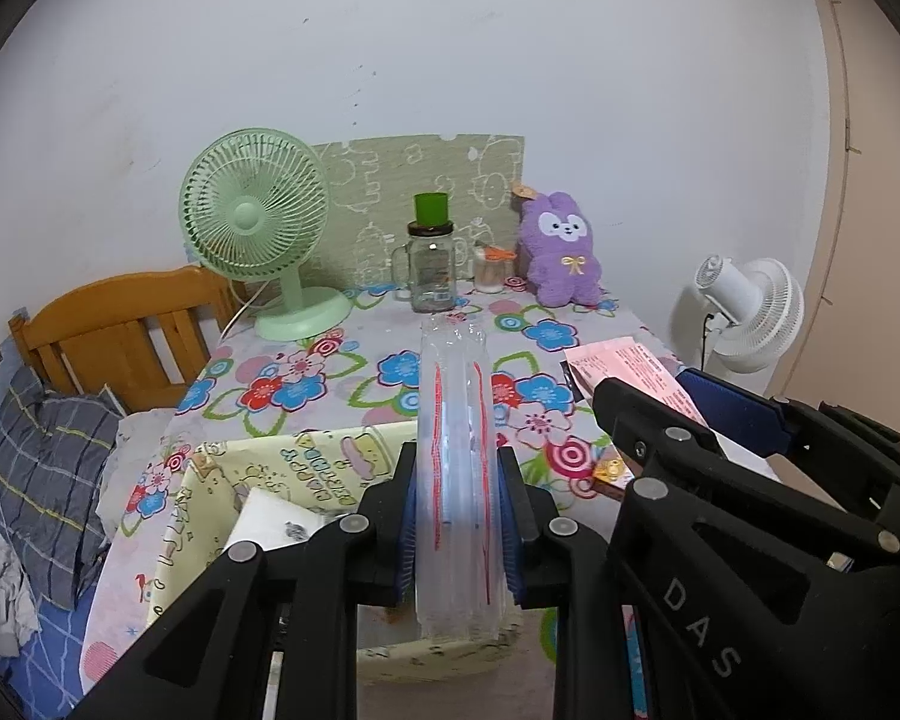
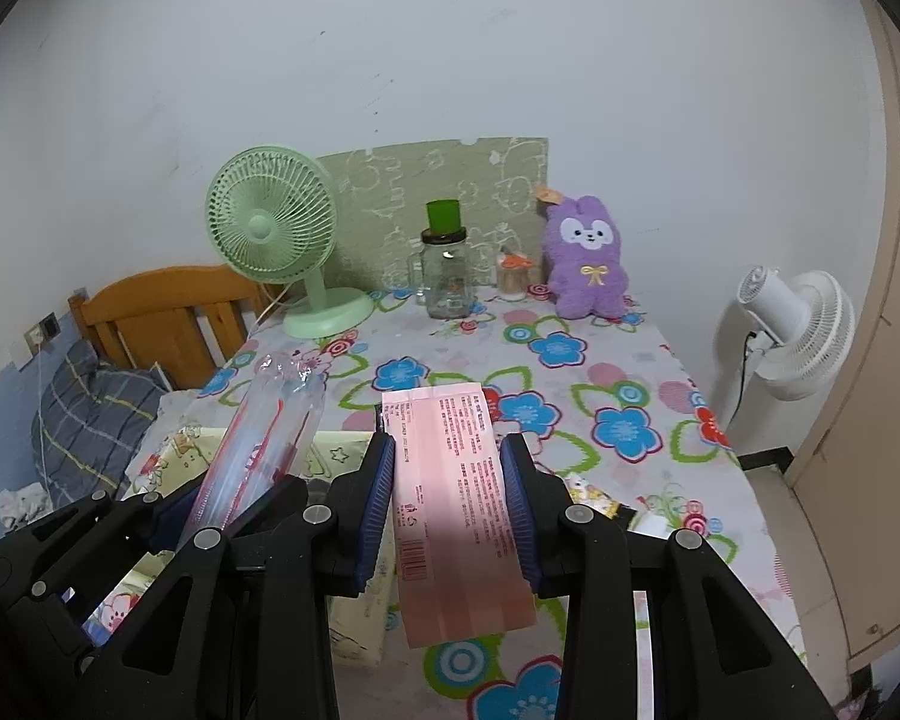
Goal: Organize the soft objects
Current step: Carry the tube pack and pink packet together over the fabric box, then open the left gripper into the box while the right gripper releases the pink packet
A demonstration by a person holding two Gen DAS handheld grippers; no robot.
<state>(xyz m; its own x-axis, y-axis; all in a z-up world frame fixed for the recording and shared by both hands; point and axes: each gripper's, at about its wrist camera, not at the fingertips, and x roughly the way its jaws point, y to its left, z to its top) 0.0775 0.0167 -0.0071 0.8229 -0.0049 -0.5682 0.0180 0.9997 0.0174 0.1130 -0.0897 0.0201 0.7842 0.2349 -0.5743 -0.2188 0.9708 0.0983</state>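
My left gripper (image 1: 457,531) is shut on a clear plastic pack with red lines (image 1: 459,468) and holds it upright above a pale yellow cartoon-print storage box (image 1: 210,516). The pack also shows in the right wrist view (image 2: 258,450). My right gripper (image 2: 450,510) is shut on a flat pink packet with printed text (image 2: 456,510), held above the table; the packet also shows in the left wrist view (image 1: 636,378). A purple plush bunny (image 1: 564,252) sits at the back of the table against the wall.
The table has a flowered cloth (image 2: 570,372). At the back stand a green desk fan (image 1: 258,228), a glass jar with a green cap (image 1: 431,258) and a small cup (image 1: 491,270). A small snack packet (image 2: 591,495) lies near me. A white fan (image 2: 798,330) stands right; a bed (image 1: 60,450) lies left.
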